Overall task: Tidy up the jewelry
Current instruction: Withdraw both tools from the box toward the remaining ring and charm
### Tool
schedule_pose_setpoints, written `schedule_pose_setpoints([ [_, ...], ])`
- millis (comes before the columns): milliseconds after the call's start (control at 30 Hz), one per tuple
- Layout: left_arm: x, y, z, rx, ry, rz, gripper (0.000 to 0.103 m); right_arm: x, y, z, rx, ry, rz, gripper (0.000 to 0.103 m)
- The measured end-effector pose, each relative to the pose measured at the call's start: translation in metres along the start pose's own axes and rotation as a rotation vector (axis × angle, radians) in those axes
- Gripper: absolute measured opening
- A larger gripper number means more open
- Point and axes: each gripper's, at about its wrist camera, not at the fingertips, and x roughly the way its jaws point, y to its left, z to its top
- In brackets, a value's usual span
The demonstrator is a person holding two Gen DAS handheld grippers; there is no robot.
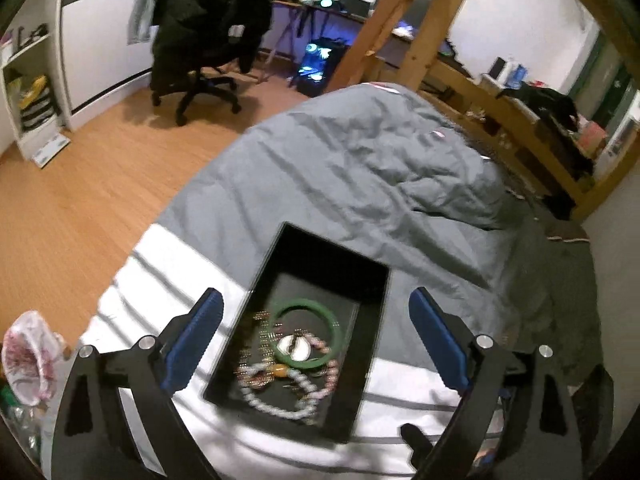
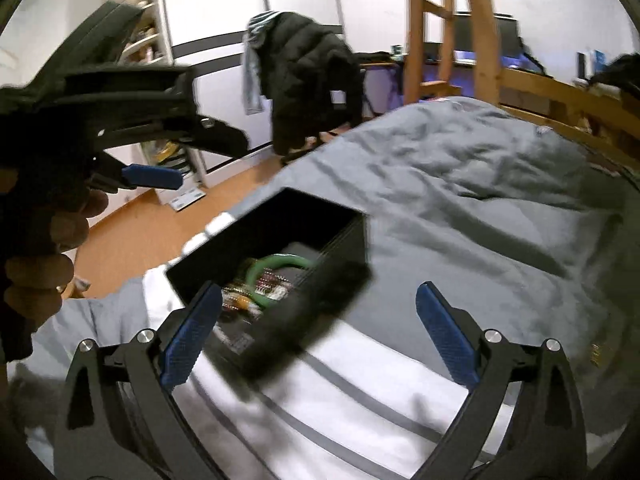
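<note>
The jewelry sits in an open black box [image 1: 372, 280], a rectangular tray with straight smooth walls, lying on the bed near its foot end. Inside, a smooth green bangle [image 1: 306, 334] lies on top, a closed ring of glossy stone-like material. Within its circle is a small white shell-like piece [image 1: 294, 347]. Below it curls a bead bracelet [image 1: 280, 400] of round pale beads with one amber bead, and fine gold-coloured chains [image 1: 264, 328] lie tangled to the left, blurred.

In the right wrist view, a dark oblong shape [image 2: 308, 312], badly blurred, lies across the near corner of the box; what it is cannot be told.

The left hand-held gripper [image 1: 316, 340] hangs over the box with its jaws spread wide, the blue textured pads well apart on either side of the box and gripping nothing. The right hand-held gripper [image 2: 318, 332] likewise stands fully spread over the box's near edge, its dimpled blue pads clear of everything. A hand [image 2: 44, 256] grasping the left tool shows at the left of the right wrist view.

The bed carries a wrinkled grey duvet [image 1: 360, 160] and a white cloth with grey stripes [image 1: 400, 420] under the box. Beyond are a wooden floor [image 1: 100, 180], an office chair draped with a black puffer jacket [image 1: 208, 28], and wooden posts [image 1: 424, 32]. No writing can be read.
</note>
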Motion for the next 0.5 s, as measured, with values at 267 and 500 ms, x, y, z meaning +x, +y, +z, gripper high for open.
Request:
schedule_pose_setpoints([
  [267,0.009,-0.069,-0.015,0.165,-0.024,-0.067,0.092,-0.060,-0.077,-0.023,0.044,-0.002,-0.132,0.096],
  [500,0.026,-0.124,-0.038,0.296,-0.003,-0.133,0.092,-0.097,-0.139,-0.047,0.111,0.010,-0.230,0.096],
])
